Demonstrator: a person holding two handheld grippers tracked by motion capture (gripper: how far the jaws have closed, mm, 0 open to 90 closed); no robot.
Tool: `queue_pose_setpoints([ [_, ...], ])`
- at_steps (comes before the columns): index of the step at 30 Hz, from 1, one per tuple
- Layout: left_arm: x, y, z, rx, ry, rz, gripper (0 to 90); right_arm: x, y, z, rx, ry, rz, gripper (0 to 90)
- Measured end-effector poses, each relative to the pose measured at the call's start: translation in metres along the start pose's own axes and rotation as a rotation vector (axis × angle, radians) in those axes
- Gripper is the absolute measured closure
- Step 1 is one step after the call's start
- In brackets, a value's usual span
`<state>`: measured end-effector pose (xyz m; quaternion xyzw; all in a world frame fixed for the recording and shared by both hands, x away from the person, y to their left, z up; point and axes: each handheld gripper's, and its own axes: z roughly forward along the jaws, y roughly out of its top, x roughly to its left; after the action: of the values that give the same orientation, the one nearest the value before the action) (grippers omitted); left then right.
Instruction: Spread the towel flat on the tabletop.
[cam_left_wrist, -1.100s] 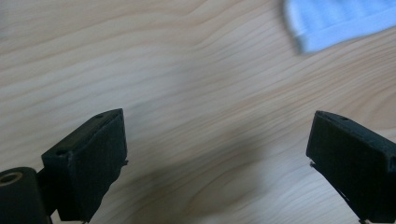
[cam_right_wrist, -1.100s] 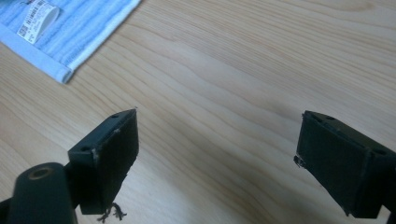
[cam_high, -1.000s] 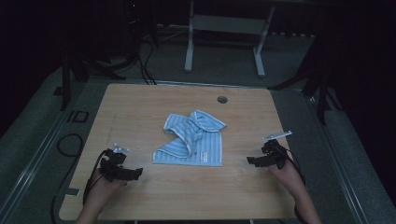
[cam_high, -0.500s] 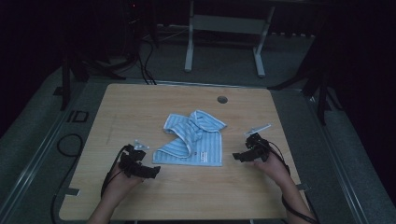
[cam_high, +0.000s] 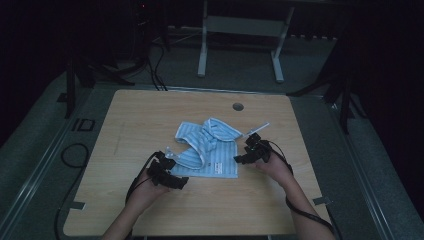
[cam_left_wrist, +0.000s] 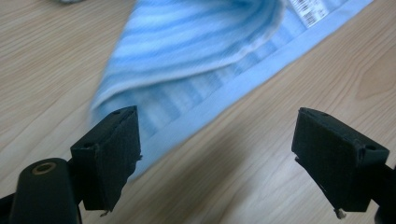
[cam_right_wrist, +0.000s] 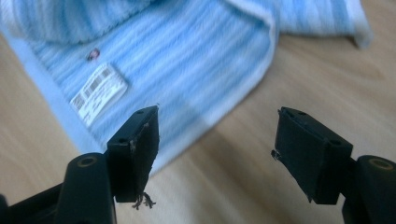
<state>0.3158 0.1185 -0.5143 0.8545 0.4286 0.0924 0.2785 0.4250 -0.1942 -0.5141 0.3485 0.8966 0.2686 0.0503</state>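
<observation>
both hand-held grippers (cam_high: 172, 176) nearer, wooden table (cam_high: 150, 120)

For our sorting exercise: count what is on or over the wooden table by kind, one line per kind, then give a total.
Blue striped cloth: 1
White label on the cloth: 1
Handheld grippers: 2, left gripper and right gripper
Round hole in the table: 1
Total: 5

A pale wooden tabletop (cam_high: 150, 120) with a round grommet hole (cam_high: 238, 106) near its far edge. Beyond it stands a grey metal frame (cam_high: 240, 30); black cables (cam_high: 155, 70) trail across the dark floor.
</observation>
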Motion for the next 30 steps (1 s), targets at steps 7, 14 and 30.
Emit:
queue_pose_setpoints([
  [7, -0.011, 0.025, 0.015, -0.011, -0.01, 0.028, 20.0, -0.007, 0.025, 0.009, 0.014, -0.004, -0.02, 37.6],
  [14, -0.025, 0.043, 0.028, -0.019, -0.028, 0.062, 22.5, -0.014, 0.033, 0.014, 0.014, -0.031, -0.022, 45.2],
  [30, -0.017, 0.071, 0.056, 0.004, 0.005, 0.047, 56.7, -0.012, 0.039, 0.031, 0.07, -0.074, -0.063, 77.0],
])
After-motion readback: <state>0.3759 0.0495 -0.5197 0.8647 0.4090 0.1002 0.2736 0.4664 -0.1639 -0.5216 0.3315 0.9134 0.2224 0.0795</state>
